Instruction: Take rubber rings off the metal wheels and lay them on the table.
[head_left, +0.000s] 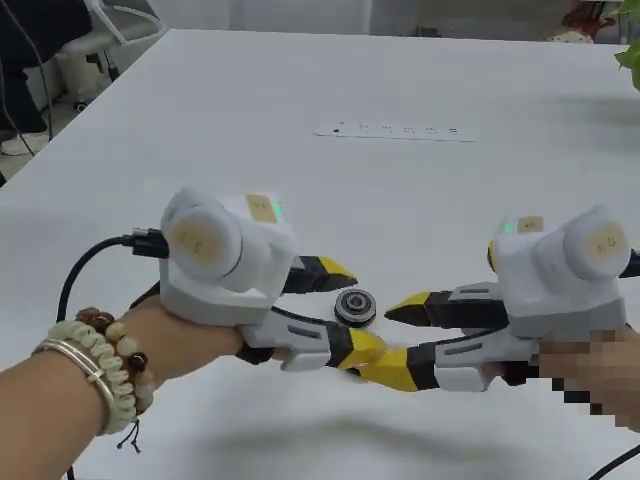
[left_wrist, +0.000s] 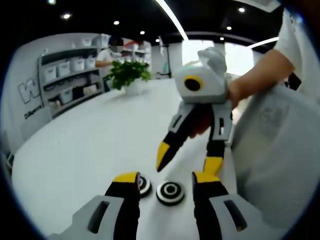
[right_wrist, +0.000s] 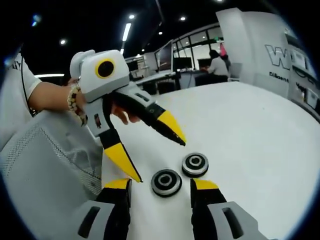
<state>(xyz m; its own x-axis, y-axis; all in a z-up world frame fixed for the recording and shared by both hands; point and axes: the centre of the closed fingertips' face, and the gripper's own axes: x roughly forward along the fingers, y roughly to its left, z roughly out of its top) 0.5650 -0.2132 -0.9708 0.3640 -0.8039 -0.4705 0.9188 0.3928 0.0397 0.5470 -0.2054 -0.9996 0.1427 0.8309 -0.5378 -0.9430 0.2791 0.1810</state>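
Count: two grippers, two metal wheels.

- Your left gripper (head_left: 362, 308), lower left of head view: jaws spread, gripping nothing.
- Your right gripper (head_left: 378, 340), lower right: jaws spread too, empty.
- Tips of both grippers meet at lower centre, above white table (head_left: 300, 150).
- Right gripper view, bottom centre: one wheel (right_wrist: 166, 182) flat on table between your right jaws. Other wheel (right_wrist: 195, 165) just beside it, to upper right.
- Black rubber ring (right_wrist: 153, 183) sits around rim of each wheel.
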